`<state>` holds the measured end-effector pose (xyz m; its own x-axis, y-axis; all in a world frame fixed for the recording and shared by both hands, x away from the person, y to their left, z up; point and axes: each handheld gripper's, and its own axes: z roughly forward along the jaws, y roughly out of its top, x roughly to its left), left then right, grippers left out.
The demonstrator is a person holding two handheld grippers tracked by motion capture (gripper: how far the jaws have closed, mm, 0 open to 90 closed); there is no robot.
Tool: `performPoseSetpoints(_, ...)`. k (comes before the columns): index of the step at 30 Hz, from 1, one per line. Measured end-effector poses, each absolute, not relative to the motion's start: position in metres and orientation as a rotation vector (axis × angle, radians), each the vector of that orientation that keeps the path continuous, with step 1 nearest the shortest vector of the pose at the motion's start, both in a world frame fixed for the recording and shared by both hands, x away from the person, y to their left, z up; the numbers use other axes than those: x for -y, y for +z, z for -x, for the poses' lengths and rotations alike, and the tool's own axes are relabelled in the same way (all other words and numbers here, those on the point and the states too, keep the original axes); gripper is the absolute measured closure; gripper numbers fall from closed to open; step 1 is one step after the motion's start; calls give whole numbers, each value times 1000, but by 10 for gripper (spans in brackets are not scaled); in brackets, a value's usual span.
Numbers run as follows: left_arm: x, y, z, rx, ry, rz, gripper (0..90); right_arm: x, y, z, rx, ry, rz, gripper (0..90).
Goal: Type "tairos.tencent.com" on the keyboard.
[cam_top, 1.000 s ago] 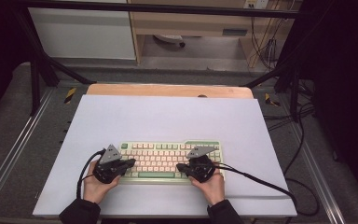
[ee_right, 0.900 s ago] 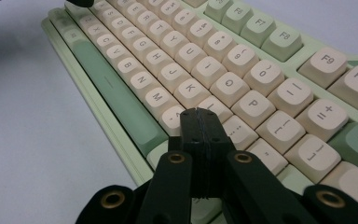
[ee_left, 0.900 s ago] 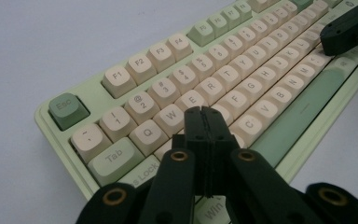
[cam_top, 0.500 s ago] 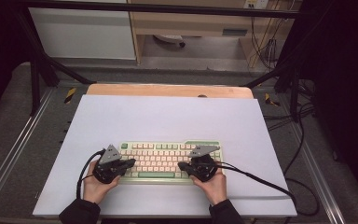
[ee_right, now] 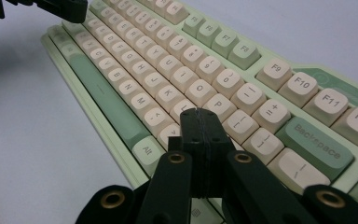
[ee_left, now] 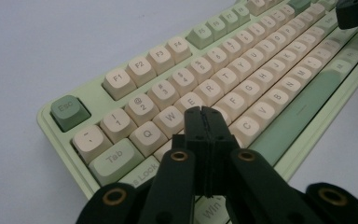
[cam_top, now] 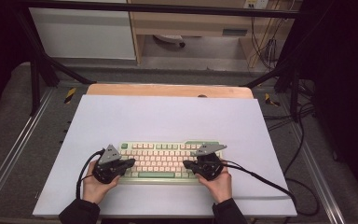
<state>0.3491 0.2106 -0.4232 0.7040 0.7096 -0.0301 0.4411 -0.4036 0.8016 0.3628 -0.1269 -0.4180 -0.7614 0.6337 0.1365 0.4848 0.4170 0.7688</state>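
A pale green keyboard (cam_top: 163, 151) with cream keys lies on the white mat, near the front edge. My left gripper (cam_top: 131, 163) sits at its left end, held by a hand, pointing right. In the left gripper view the jaws are shut with nothing between them, and the gripper (ee_left: 204, 113) hangs just over the home-row keys of the keyboard (ee_left: 242, 70). My right gripper (cam_top: 186, 164) is at the right end and points left. In the right gripper view it is also shut and empty, the gripper (ee_right: 199, 113) low over keys right of the letters on the keyboard (ee_right: 168, 56).
The white mat (cam_top: 168, 116) covers the table, with a wooden strip (cam_top: 168, 90) along its far edge. Black cables (cam_top: 270, 184) trail from the grippers off the right side. Metal frame rails run along both sides. The other gripper (ee_left: 354, 11) shows far off.
The right gripper has edged very slightly to the right over the keyboard. The left gripper has kept still, and both stay shut.
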Motion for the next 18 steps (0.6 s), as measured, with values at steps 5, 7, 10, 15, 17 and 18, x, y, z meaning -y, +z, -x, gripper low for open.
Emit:
performPoseSetpoints(5,-208,-423,-349,-874,400,-2063,897,130,-418,-363,-2494,1260,-1000,900)
performPoseSetpoints(7,-207,-422,-349,-873,401,-2064,897,131,-419,-363,-2498,1256,-1003,900)
performPoseSetpoints(10,-205,-422,-348,-869,401,-2064,897,131,-419,-363,-2498,1256,-1000,900)
performPoseSetpoints(15,-202,-418,-349,-867,401,-2062,897,130,-419,-363,-2500,1255,-999,900)
performPoseSetpoints(17,-200,-417,-349,-868,398,-2061,897,131,-419,-363,-2498,1256,-995,900)
performPoseSetpoints(18,-200,-417,-349,-868,398,-2061,897,131,-418,-363,-2500,1255,-994,900)
